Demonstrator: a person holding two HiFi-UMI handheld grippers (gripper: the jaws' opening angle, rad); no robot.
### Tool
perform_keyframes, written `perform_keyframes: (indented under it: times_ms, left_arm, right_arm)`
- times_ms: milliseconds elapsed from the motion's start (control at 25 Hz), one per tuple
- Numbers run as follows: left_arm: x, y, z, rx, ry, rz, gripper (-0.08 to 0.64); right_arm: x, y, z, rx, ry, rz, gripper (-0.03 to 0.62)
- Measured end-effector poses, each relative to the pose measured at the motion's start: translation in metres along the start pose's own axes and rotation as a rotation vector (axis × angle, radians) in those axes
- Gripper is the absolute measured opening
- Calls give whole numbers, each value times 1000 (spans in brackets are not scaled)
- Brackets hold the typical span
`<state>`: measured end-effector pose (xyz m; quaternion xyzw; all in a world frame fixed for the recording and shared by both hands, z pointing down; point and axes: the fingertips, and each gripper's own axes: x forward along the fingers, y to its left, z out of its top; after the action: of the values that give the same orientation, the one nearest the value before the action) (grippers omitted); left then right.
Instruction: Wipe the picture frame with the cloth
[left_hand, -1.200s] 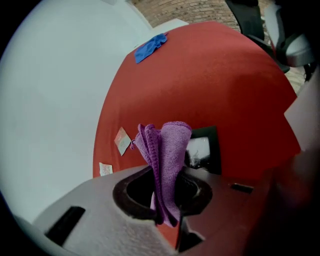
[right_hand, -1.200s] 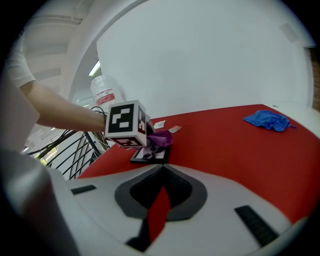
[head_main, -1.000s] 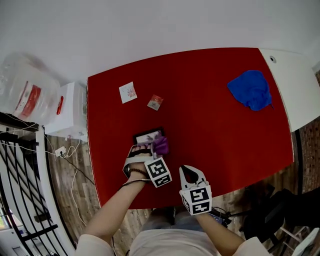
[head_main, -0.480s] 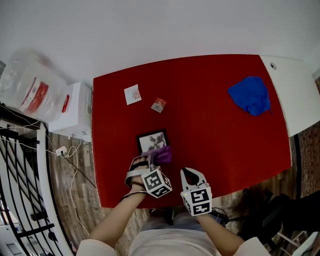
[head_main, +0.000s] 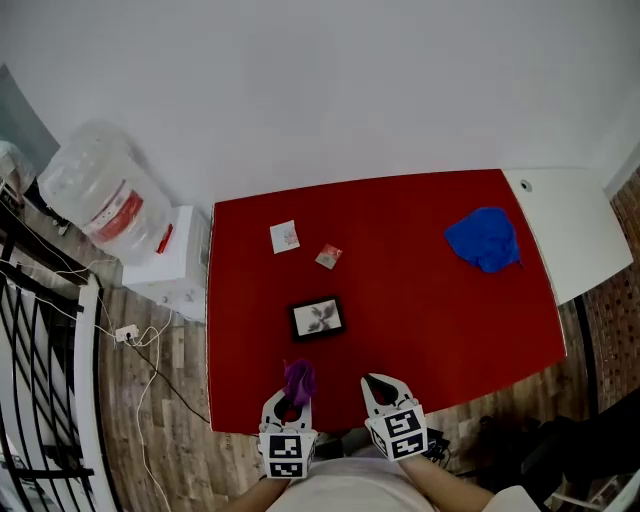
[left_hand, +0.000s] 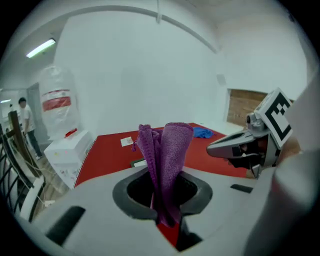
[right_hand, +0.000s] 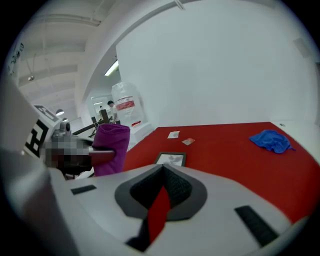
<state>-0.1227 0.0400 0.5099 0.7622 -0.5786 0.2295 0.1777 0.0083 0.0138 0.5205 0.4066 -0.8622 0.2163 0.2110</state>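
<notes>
Picture frame (head_main: 318, 318) lies flat and face up on the red table (head_main: 430, 310), left of centre and well apart from both of your grippers, which hang at the near edge close to your body. Lying that way, its glass is open to a wipe from above, with bare table all round it. Your left gripper (head_main: 285, 403) has its jaws clamped on the purple cloth (head_main: 298, 380). The grip is low on the fabric, so a folded length stands up past the tips, and I judge that free fold is what should meet the frame rather than the hard jaws. Your right gripper (head_main: 378, 388) is closed on nothing; only a sliver of red tabletop shows through the slit between its jaws. That leaves it free to steady the frame, which looks light enough to slide on the smooth top once the cloth drags across it. The blue cloth (head_main: 484, 240) sits bunched near the far right corner and the two small cards (head_main: 285, 236) lie beyond the frame, all out of the path from your left gripper to the glass. Wiping is not under way at this moment: the cloth is off the frame, so reach forward and bring the fold down onto it.
</notes>
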Motion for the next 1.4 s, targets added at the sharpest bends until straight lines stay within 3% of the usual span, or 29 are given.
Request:
perform_keyframes:
  times_ms: [120, 280, 840, 1400]
  left_arm:
    - [-18, 10, 1, -78, -57, 55, 61]
    - [-26, 11, -7, -130, -64, 49, 61]
    - [-43, -5, -4, -69, -85, 9, 61]
    - [-54, -7, -11, -67, -72, 21, 61]
  right_arm:
    - [-6, 13, 6, 1, -17, -10, 3]
    - [-12, 27, 14, -3, -43, -18, 3]
    - [-26, 46, 6, -11, -30, -23, 3]
    - [-35, 52, 1, -2, -33, -16, 3]
